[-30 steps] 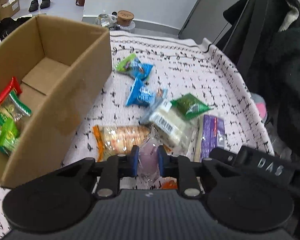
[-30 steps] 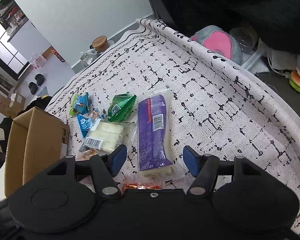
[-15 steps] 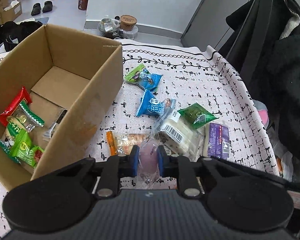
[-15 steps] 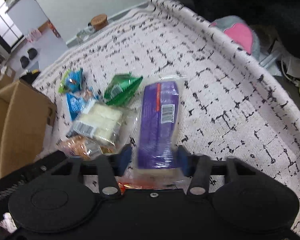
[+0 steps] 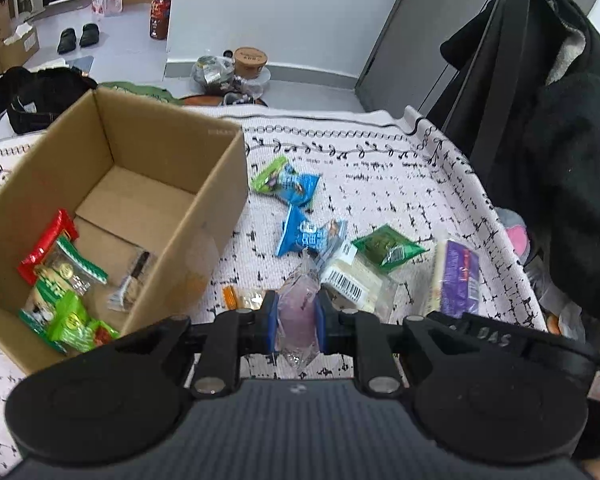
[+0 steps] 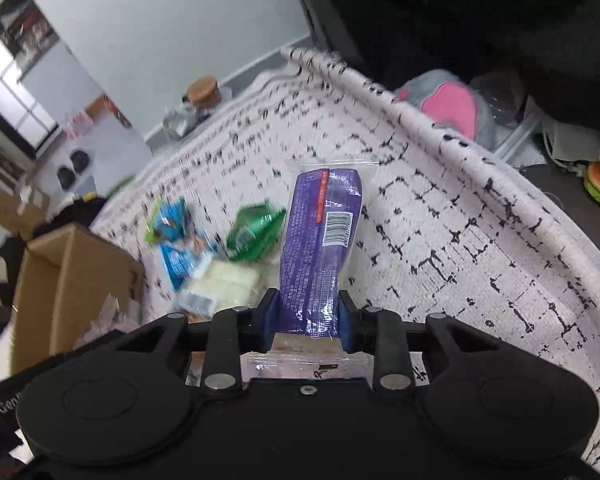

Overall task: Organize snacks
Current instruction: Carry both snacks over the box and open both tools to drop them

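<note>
While my left gripper (image 5: 296,322) clamps the pink packet (image 5: 298,312) just right of the cardboard box (image 5: 216,208) and my right gripper (image 6: 306,322) is closing on the purple pack (image 6: 320,248), next both need carrying over the box.

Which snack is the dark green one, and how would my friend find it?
Start at the cardboard box on the patterned cloth; the loose snacks lie beside its open side. The dark green packet sits past the two blue packets, touching the white barcoded pack. It is the only dark green wrapper outside the box.
</note>
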The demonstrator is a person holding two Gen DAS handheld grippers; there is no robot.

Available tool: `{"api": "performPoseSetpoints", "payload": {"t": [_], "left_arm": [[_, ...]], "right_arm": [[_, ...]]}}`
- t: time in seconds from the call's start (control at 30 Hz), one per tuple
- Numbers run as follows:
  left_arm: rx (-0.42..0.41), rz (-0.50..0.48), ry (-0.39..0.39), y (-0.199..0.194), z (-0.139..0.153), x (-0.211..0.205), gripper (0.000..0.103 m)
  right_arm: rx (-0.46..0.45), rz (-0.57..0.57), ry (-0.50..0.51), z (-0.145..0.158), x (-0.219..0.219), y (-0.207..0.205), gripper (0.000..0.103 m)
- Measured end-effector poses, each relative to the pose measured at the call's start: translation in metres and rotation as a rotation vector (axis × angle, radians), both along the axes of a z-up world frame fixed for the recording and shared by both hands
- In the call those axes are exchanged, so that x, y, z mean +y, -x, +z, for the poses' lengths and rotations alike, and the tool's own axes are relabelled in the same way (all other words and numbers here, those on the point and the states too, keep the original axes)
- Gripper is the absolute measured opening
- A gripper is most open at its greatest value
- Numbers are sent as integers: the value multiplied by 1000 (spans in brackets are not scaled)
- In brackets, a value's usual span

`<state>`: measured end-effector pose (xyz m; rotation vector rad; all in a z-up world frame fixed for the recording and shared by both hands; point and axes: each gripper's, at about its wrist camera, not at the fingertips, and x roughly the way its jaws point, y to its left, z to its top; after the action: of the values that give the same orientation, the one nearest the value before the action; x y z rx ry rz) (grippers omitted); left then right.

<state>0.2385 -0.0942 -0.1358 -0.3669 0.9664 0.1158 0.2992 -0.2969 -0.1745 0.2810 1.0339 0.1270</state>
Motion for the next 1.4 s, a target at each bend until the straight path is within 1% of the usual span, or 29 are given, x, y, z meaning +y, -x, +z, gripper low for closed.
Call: {"api": "performPoseSetpoints", "payload": {"t": [0.17,0.53,0.67,0.87,0.97,1.07,1.17,1.4], "left_arm": [[-22,3,-16,3,15,5,18],[-71,22,-44,14,46,24,18],[-87,32,-50,18,56,33,18],[-112,43,-55,24,67,48,18],[-130,11,-78,25,72,54,18],[-146,18,-86,26,77,64,18],[-153,19,-88,27,79,74,18],[-146,23,-84,24,73,96,18]], "right_arm": [[-75,4,-56,19,1,3,29],[-172,65,-153,45,20,11,29],[-204,93,-166,54,32,17,29],[-229,131,-159,60,52,23,29],[-237,143,-167,64,61,28,29],[-236,159,-172,65,74,31,29],[-242,180,-157,63,91,33,29],[-222,211,-165,56,118,33,29]]}}
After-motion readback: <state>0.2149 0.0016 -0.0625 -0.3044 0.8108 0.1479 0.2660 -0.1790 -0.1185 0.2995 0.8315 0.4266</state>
